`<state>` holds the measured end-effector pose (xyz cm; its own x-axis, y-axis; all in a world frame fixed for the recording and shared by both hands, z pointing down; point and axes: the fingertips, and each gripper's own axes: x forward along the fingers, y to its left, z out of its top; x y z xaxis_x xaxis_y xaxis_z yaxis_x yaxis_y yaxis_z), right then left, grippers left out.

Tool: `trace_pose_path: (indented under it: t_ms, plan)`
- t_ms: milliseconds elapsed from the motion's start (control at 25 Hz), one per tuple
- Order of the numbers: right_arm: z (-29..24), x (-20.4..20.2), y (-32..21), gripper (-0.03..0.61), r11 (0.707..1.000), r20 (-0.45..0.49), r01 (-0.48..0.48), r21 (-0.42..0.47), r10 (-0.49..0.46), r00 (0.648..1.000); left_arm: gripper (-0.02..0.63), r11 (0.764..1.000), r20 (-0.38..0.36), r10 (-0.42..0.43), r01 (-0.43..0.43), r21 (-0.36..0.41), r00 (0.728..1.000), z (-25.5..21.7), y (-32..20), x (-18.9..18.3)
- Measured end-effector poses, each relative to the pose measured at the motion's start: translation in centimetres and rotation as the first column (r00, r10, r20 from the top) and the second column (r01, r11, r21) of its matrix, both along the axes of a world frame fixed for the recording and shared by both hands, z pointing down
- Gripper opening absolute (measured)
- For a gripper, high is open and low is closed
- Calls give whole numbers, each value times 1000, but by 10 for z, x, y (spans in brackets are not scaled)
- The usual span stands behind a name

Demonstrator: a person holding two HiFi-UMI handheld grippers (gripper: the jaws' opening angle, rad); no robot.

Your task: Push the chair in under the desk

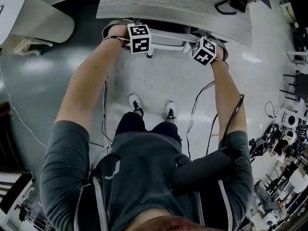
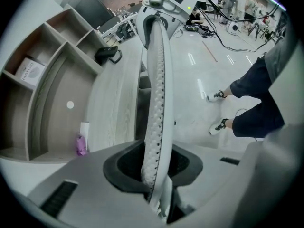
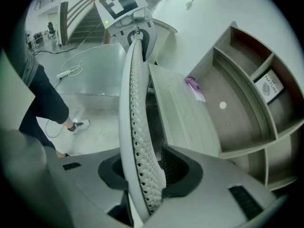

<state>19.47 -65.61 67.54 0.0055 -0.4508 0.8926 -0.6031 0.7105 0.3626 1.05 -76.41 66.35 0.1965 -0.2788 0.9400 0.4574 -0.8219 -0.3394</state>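
Note:
The chair's white mesh backrest (image 1: 166, 38) stands at the edge of the pale wooden desk (image 1: 173, 4), its seat hidden beneath the desktop. My left gripper (image 1: 138, 41) is at the backrest's left end, my right gripper (image 1: 204, 51) at its right end. In the left gripper view the backrest (image 2: 156, 89) runs up between the jaws and my left gripper (image 2: 154, 167) is shut on it. In the right gripper view the backrest (image 3: 135, 108) lies against one pad, with a gap to the other, so my right gripper (image 3: 152, 167) is open around it.
A wooden shelf unit (image 2: 42, 80) stands along the back of the desk (image 2: 111, 103), with a pink object (image 2: 81, 145) and a black object (image 2: 107, 53) on the desktop. Cables (image 1: 197, 109) trail over the floor by the person's shoes (image 1: 151, 107). Equipment clutters the far right (image 1: 284, 134).

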Motion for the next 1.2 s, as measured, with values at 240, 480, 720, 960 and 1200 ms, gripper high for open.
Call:
trace_pose_path:
  t_ms: [240,480,720,960,1200]
  plan:
    - [-8,3,-1,207,996,-3,-86,30,87,996,122,999,-15,-39,38,-16,999,-1,-4,-1]
    - [-56,-5,21,236,975,184,-211,73,194,964,202,982,-109,-171,159,-104,979,-20,5,-3]
    - [-121,-12,36,232,916,438,-369,159,270,857,207,957,-306,-281,239,-166,910,-65,19,-10]
    - [-200,-26,57,184,839,669,-505,205,256,697,206,879,-556,-467,291,-378,688,-136,47,-17]
    - [-273,-42,81,118,768,764,-563,306,155,627,79,819,-720,-572,231,-525,393,-223,90,-33]
